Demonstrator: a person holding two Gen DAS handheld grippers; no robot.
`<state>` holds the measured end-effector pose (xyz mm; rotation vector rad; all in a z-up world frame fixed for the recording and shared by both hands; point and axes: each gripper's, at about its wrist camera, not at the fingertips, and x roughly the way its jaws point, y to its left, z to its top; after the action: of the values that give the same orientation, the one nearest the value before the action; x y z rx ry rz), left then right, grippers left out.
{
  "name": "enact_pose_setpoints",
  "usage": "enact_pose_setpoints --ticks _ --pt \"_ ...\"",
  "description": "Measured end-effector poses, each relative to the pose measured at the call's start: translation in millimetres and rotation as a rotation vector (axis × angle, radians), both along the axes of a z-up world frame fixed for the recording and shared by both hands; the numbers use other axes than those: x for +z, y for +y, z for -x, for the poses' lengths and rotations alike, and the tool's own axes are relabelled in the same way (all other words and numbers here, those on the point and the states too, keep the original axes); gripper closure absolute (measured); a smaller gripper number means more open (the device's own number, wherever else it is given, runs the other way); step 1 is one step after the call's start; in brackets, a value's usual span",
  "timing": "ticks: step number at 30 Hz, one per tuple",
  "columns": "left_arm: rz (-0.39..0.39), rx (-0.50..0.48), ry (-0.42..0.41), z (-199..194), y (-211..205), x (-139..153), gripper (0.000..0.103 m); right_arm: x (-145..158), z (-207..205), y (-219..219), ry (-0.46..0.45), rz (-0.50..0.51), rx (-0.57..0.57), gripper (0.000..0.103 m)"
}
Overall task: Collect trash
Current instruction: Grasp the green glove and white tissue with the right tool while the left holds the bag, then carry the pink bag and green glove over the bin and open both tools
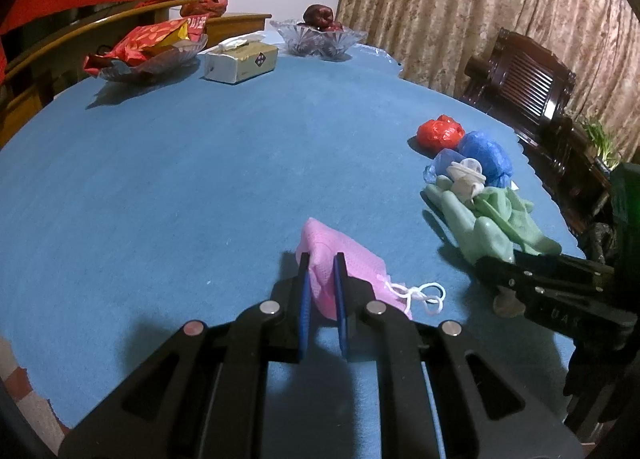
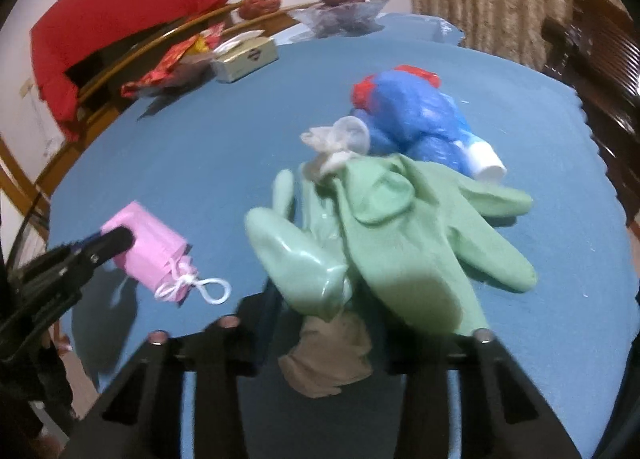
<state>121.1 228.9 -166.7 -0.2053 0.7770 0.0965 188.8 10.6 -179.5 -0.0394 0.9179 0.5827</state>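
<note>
A pink drawstring pouch [image 1: 344, 271] lies on the blue table and my left gripper [image 1: 322, 271] is shut on it; it also shows in the right wrist view [image 2: 150, 247]. A heap of green rubber gloves [image 2: 404, 231] lies in front of my right gripper [image 2: 360, 299], whose jaws stand wide apart with the gloves and a beige rag [image 2: 332, 359] between them. Behind lie a blue plastic bag [image 2: 408, 115], a red bag [image 1: 440, 133] and a crumpled clear wrapper [image 2: 340, 139]. The right gripper shows in the left wrist view [image 1: 500, 271] at the gloves [image 1: 480, 219].
At the table's far side stand a tissue box [image 1: 240, 61], a glass dish with red snack packets [image 1: 148, 47] and a glass bowl of red fruit [image 1: 320, 35]. A dark wooden chair [image 1: 528, 91] and curtains are on the right. The table edge [image 1: 560, 219] runs close behind the gloves.
</note>
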Motion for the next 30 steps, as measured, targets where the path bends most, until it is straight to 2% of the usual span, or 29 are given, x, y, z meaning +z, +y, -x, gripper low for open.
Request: enact_pose_setpoints --ticks 5,10,13,20,30 --pt "-0.001 -0.003 -0.014 0 0 7 0.093 11 10 -7 0.007 -0.043 0.006 0.081" --pt "0.004 -0.016 -0.038 3 -6 19 0.093 29 20 -23 0.012 -0.114 0.002 0.081" --pt "0.004 -0.028 -0.043 2 -11 22 0.093 28 21 -29 0.024 -0.108 -0.012 0.081" --pt "0.009 -0.053 -0.060 4 -22 32 0.093 58 32 -47 -0.048 -0.160 -0.008 0.082" --pt "0.025 -0.107 -0.145 6 -47 71 0.093 110 44 -69 -0.156 -0.218 -0.016 0.082"
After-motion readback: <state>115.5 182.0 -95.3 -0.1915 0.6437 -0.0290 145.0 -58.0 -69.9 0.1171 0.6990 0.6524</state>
